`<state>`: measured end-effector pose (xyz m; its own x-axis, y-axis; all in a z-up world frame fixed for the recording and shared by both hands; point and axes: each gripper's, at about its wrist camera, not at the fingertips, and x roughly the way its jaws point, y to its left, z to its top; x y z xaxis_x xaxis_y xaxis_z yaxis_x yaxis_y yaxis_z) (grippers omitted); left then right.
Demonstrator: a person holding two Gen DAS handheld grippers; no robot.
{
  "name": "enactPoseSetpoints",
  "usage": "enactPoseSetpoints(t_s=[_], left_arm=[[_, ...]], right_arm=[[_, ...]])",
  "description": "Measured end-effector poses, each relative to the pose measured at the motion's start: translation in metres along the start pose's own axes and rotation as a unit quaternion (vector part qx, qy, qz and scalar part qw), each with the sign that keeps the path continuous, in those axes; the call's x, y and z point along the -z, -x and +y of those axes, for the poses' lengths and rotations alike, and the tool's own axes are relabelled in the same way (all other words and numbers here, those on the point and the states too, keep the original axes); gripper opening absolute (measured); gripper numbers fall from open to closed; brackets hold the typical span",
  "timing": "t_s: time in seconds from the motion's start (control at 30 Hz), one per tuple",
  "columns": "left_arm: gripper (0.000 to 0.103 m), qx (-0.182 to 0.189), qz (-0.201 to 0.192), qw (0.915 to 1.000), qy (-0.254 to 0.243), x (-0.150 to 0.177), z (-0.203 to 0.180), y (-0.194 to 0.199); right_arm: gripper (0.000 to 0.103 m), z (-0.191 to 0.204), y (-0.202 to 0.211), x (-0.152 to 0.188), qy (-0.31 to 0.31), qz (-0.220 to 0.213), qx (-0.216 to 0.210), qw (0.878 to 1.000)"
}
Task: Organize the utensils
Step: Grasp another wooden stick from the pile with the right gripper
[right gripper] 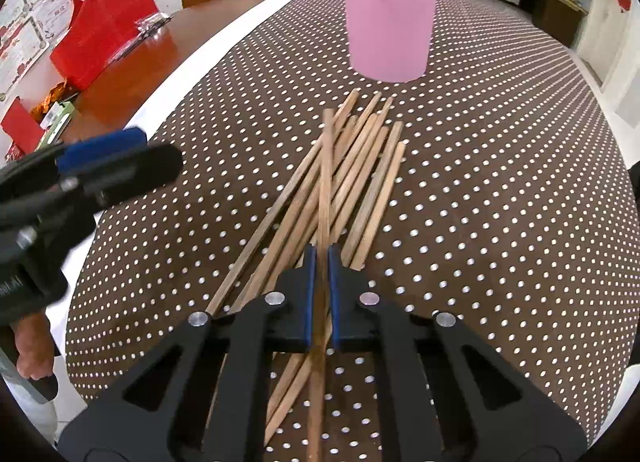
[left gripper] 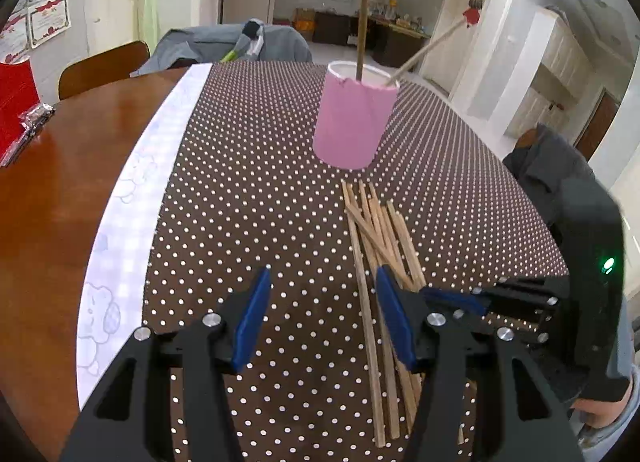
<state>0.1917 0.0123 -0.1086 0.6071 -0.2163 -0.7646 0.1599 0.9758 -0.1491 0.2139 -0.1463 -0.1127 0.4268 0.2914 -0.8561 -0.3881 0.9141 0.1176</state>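
A pink cup (left gripper: pixel 354 118) stands upright on the brown dotted tablecloth (left gripper: pixel 248 182) with two wooden chopsticks leaning in it; it also shows in the right wrist view (right gripper: pixel 390 18). A pile of several wooden chopsticks (left gripper: pixel 380 262) lies in front of the cup, also in the right wrist view (right gripper: pixel 360 166). My right gripper (right gripper: pixel 321 258) is shut on one chopstick (right gripper: pixel 326 182) over the pile. My left gripper (left gripper: pixel 322 290) is open and empty, just left of the pile. The right gripper's body shows at the right of the left wrist view (left gripper: pixel 520 302).
A red bag (right gripper: pixel 104 30) and small packets stand on the bare wooden table (left gripper: pixel 60 182) to the left. A white patterned cloth strip (left gripper: pixel 132 198) edges the tablecloth. Chairs with grey jackets stand at the far side (left gripper: pixel 232 42) and right (left gripper: pixel 556 166).
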Motion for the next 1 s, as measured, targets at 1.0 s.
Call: enactPoseSetpoints(t_s=[1.0], left_arm=[[0.054, -0.07, 0.138, 0.9867, -0.05, -0.05, -0.02, -0.109]], right_arm=[[0.007, -0.07, 0.009, -0.003, -0.072, -0.017, -0.011, 0.997]])
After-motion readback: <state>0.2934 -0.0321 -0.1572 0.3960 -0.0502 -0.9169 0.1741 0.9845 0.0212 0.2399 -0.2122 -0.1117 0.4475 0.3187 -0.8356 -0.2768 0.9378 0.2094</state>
